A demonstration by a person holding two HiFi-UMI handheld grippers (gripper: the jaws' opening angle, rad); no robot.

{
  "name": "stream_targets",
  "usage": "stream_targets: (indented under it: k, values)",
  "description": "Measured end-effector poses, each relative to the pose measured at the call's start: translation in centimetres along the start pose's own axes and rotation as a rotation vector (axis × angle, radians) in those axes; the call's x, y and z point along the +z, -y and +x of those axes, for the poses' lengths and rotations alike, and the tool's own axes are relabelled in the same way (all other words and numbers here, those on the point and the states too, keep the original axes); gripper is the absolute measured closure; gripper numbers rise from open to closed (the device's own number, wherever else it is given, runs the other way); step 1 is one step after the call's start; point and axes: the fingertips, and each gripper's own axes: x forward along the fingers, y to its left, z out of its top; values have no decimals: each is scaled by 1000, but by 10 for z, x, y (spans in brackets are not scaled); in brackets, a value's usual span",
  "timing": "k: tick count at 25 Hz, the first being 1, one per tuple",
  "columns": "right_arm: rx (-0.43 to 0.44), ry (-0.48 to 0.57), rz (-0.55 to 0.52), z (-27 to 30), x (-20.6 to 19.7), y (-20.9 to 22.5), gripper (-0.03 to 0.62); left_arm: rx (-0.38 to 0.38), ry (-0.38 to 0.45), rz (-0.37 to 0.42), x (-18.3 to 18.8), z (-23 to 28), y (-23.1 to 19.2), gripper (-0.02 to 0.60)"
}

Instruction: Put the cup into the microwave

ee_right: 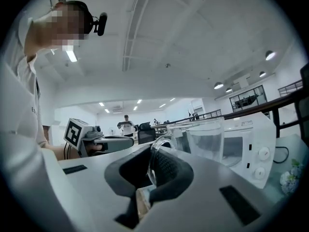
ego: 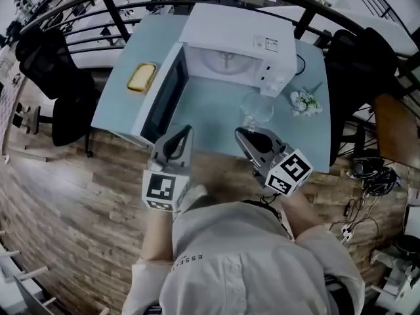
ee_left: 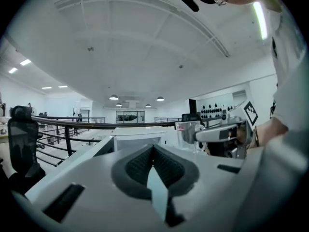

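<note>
Right claw [ee_right: 149, 175] pinches the handle of the glass cup [ee_right: 210, 139], with the open microwave [ego: 236, 44] just beyond. Left claw [ee_left: 153, 161], alongside, looks pressed together, empty.

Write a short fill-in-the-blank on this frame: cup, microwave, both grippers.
1. The white microwave stands with its door ____.
2. The right gripper is shut on the ____ of the clear glass cup.
3. The left gripper has its jaws together with ____ between them.
4. In the head view, the flat yellow block lies on the light blue table to the ____ of the microwave.

Missing words: open; handle; nothing; left
</note>
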Motion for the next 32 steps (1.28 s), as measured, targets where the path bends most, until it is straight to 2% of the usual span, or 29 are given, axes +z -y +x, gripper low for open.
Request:
stream_targets:
  k: [5, 11, 20, 32]
  values:
    - [-61, -6, 20, 39, -4, 21, 574, -90, 2, 7, -3, 28, -29, 580]
    - [-67, -30, 39, 68, -17, 63, 574, -147, -1, -32, -11, 70, -39, 580]
    - [1, -61, 60, 117, -49, 136, 574, -168, -9, -78, -29, 138, -54, 580]
    - [45, -103, 62, 185, -96, 210, 574, -112, -62, -117, -71, 191, -77, 580]
